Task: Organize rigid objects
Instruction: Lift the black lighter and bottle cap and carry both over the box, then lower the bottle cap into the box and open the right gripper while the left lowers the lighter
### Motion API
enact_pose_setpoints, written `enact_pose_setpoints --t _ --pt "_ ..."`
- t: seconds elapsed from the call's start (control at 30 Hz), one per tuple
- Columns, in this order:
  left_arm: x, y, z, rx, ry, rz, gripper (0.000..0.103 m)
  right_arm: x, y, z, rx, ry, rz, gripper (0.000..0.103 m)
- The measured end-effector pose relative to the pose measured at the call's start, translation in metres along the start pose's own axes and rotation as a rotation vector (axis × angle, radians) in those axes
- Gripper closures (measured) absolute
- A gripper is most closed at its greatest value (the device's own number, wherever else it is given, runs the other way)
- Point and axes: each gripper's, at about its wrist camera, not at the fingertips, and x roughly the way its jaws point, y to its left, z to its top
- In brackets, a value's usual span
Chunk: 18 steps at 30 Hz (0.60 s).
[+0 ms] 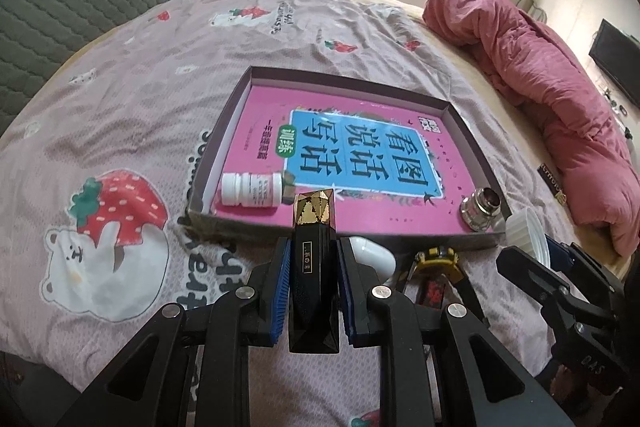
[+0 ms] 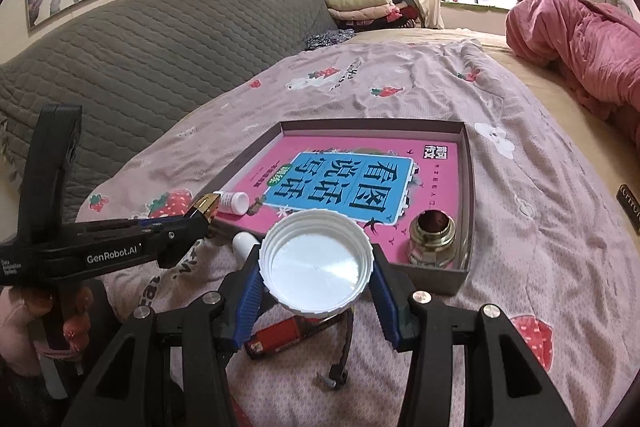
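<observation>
My left gripper [image 1: 312, 255] is shut on a black faceted lipstick tube with a gold tip [image 1: 314, 227], held just short of the near wall of the shallow box [image 1: 400, 240]. The box lies on the bed with a pink book [image 1: 360, 151] in it, a white pill bottle [image 1: 252, 189] on its side at the near left and a metal lens ring [image 1: 482, 211] at the near right. My right gripper [image 2: 318, 265] is shut on a wide white ribbed lid [image 2: 318, 263], hollow side toward the camera, in front of the box [image 2: 466, 163]. The left gripper [image 2: 176, 243] reaches in from the left there.
On the strawberry-print bedsheet [image 1: 120, 107] before the box lie a white earbud case [image 1: 374, 255], a red and black item [image 2: 280, 337] and a black cord [image 2: 340, 355]. A rolled pink quilt [image 1: 560, 87] runs along the right. A grey quilted headboard [image 2: 160, 59] stands at the left.
</observation>
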Motion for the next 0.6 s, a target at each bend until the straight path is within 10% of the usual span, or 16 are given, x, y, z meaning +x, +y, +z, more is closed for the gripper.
enact_pose_setpoints --t 0.6 --pt "0.016 -0.009 0.025 0.011 -0.030 -0.002 0.081 0.023 -0.012 0.025 -0.006 -0.042 -0.005 0.053"
